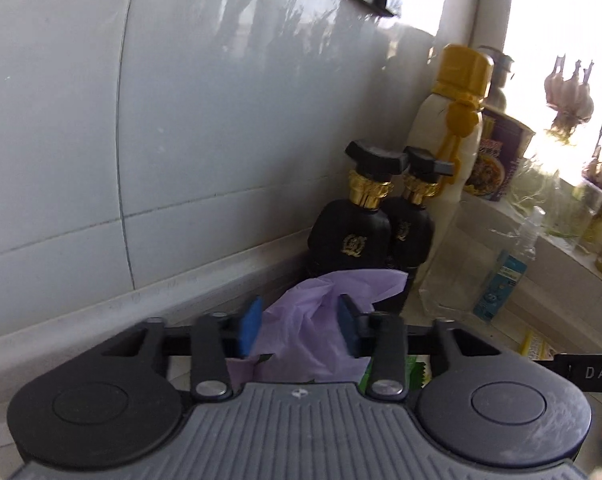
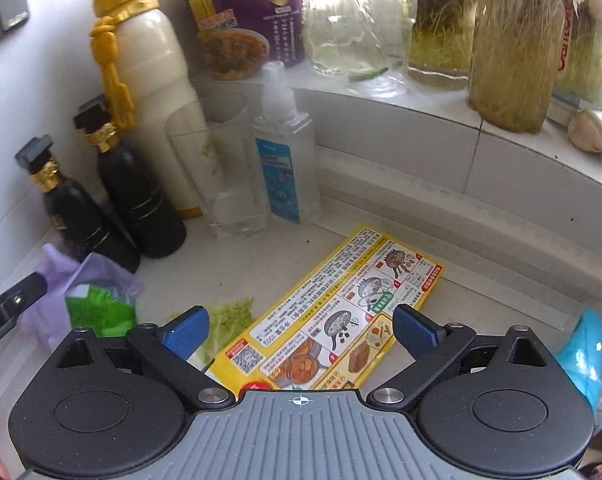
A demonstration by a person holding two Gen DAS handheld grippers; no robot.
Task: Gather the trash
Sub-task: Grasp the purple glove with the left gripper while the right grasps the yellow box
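With our left gripper (image 1: 299, 330) clamped on the purple bag (image 1: 321, 320) in the worktop's back corner and our right gripper (image 2: 301, 330) spread over the yellow packet (image 2: 333, 304), a careless lift could topple the black bottles (image 2: 141, 200).

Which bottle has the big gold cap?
The tall cream-white bottle behind the two black bottles. Its cap and strap are gold; the black ones only have gold collars under black stoppers.

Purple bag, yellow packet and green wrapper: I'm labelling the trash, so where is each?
purple bag (image 1: 313, 320), left wrist view, crumpled middle between the fingers.
yellow packet (image 2: 333, 308), right wrist view, printed face.
green wrapper (image 2: 101, 312), right wrist view, its front.
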